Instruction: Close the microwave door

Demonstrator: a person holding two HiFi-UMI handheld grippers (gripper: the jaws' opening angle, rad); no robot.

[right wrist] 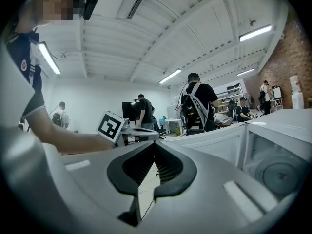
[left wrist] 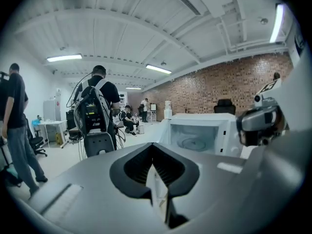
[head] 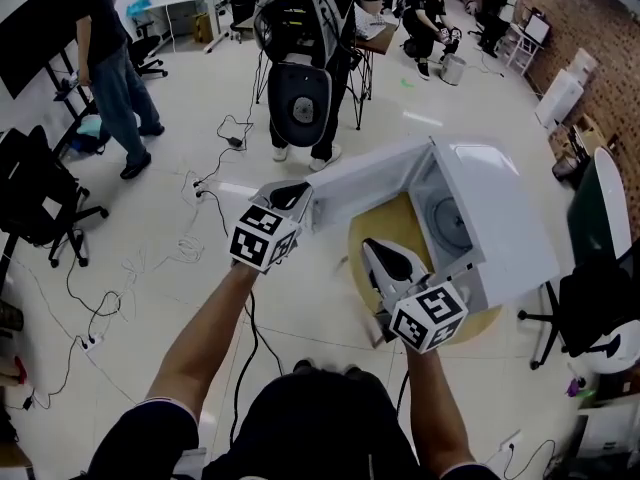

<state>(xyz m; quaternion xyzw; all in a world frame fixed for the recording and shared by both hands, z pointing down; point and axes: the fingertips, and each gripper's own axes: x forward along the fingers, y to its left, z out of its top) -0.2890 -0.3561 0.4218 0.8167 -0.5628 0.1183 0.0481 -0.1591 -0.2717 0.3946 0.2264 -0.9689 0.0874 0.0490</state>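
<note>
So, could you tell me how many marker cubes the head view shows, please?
2. One cube rides the left gripper beside the microwave door; the other cube rides the right gripper.

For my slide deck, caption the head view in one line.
White microwave on round wooden table, door open; left gripper by the door's far edge, right gripper before the opening.

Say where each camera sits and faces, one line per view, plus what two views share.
Head view: on the person's head, steeply down at the white box-shaped microwave, door open; forearms, left gripper, right gripper show.
Left gripper view: on the left gripper, toward the microwave's cavity; own shut jaws.
Right gripper view: on the right gripper, toward door and cavity; own shut jaws, left forearm.
Shared: both gripper views see the cavity.
</note>
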